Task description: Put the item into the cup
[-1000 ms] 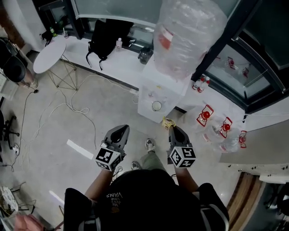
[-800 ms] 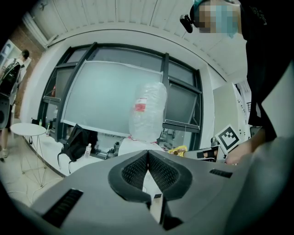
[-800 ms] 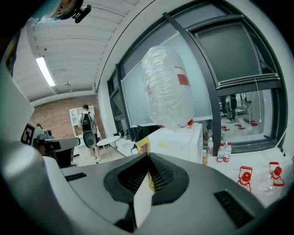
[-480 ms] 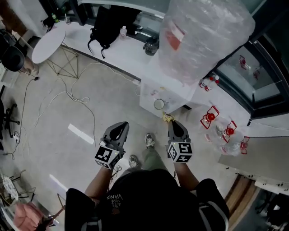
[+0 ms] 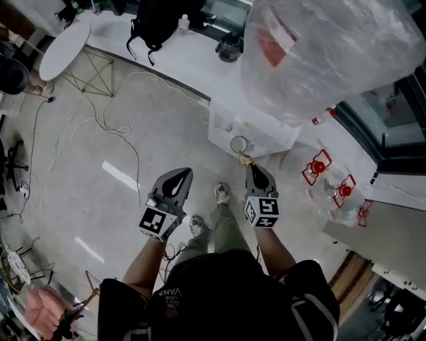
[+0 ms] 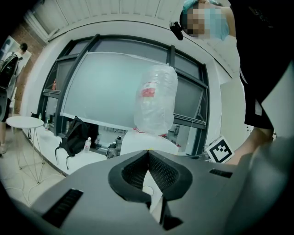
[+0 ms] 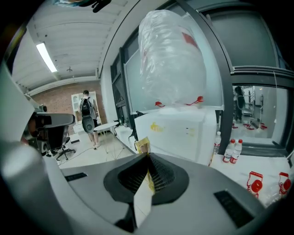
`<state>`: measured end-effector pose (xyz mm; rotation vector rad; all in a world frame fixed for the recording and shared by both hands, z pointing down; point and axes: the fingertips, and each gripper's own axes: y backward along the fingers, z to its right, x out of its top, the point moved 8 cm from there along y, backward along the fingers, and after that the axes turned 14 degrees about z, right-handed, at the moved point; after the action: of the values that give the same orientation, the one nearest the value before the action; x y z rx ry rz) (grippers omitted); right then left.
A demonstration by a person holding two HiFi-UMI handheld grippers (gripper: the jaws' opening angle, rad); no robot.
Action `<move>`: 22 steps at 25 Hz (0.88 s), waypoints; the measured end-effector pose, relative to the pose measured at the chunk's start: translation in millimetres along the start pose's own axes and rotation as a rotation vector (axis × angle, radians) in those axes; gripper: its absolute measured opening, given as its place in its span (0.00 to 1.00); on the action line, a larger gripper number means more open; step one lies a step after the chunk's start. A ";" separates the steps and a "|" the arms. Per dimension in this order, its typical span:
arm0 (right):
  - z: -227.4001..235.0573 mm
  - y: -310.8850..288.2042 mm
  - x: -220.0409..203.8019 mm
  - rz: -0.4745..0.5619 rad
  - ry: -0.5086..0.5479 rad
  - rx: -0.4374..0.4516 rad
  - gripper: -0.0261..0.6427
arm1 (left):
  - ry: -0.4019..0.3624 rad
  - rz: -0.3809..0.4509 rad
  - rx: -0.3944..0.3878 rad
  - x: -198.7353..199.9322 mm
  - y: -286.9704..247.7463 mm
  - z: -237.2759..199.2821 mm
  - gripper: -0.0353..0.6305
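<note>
A small yellow packet is pinched in my right gripper, which is shut on it. In the right gripper view the packet sticks up past the closed tips of that gripper. A small round cup stands on the ledge of the white water dispenser, just beyond the packet. My left gripper hangs to the left over the floor, away from the dispenser. Its jaws meet in the left gripper view with nothing between them.
A big clear water bottle tops the dispenser. Red-capped water jugs lie on the floor at the right. Cables trail across the floor at the left, near a round white table and a black backpack.
The person has stepped closer to the dispenser. My right gripper with the packet has come near the cup; the left gripper has kept its place beside it.
</note>
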<state>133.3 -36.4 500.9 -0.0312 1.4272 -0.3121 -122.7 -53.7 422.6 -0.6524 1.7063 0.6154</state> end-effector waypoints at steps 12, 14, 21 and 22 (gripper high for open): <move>26.2 -47.3 -56.2 -0.041 -0.012 -0.055 0.11 | 0.005 -0.022 -0.002 -27.8 -25.2 -20.9 0.08; 30.0 -54.3 -63.7 -0.048 -0.012 -0.055 0.11 | 0.012 -0.026 0.000 -31.7 -28.2 -21.9 0.08; 34.5 -80.7 -92.4 -0.091 0.085 -0.042 0.11 | 0.035 -0.041 0.031 -50.6 -33.3 -29.9 0.08; 35.0 -84.9 -96.7 -0.101 0.094 -0.042 0.11 | 0.038 -0.043 0.036 -53.1 -33.8 -31.5 0.08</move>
<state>140.4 -101.2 617.3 -0.1246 1.5282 -0.3709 -110.1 -94.1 479.0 -0.6775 1.7305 0.5439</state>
